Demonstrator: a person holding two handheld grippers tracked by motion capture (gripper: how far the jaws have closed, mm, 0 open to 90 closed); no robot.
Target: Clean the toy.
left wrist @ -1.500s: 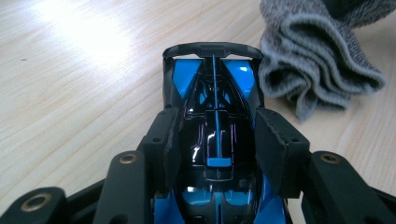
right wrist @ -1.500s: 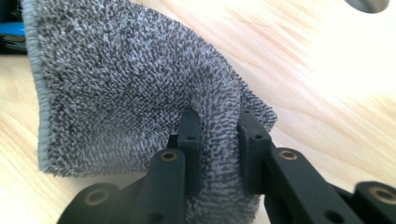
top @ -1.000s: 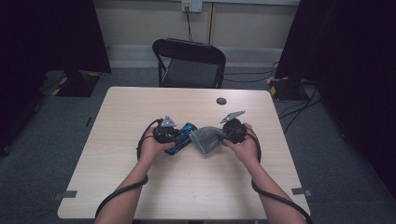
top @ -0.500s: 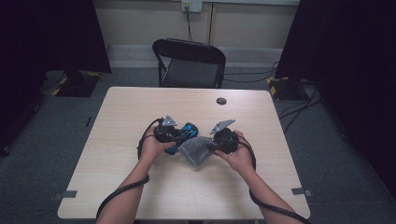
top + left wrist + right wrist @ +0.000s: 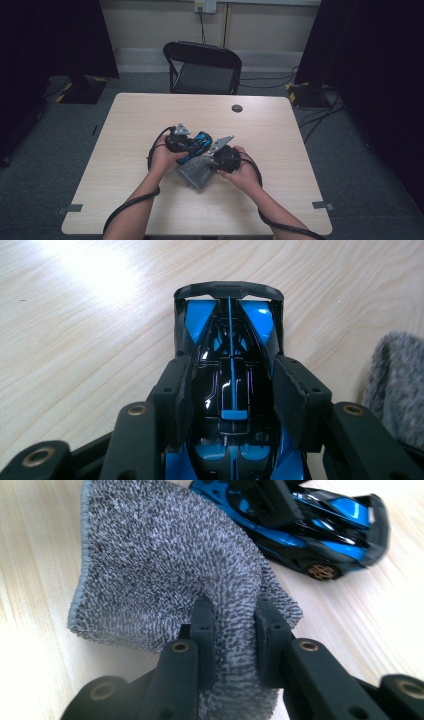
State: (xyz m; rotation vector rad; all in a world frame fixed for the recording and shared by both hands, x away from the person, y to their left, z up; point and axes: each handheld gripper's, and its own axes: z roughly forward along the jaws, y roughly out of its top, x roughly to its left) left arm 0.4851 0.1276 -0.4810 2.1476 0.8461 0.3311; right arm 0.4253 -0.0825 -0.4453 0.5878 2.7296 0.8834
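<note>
A blue and black toy car (image 5: 230, 355) sits between the jaws of my left gripper (image 5: 232, 390), which is shut on its body; its rear wing points away from me. In the high view the toy car (image 5: 199, 143) is near the table's middle, held by the left gripper (image 5: 192, 143). My right gripper (image 5: 232, 625) is shut on a fold of a grey cloth (image 5: 165, 560), which hangs down toward the table just beside the toy car (image 5: 310, 527). From above, the grey cloth (image 5: 195, 172) lies below the car, with the right gripper (image 5: 212, 156) at its upper right edge.
The light wooden table (image 5: 125, 130) has a small dark round object (image 5: 237, 108) near its far edge. A black folding chair (image 5: 202, 67) stands behind the table. Cables trail from both grippers toward the table's near edge.
The right gripper has carried the grey cloth leftward and toward me, so it now lies below the car. The left gripper keeps holding the car in about the same spot.
</note>
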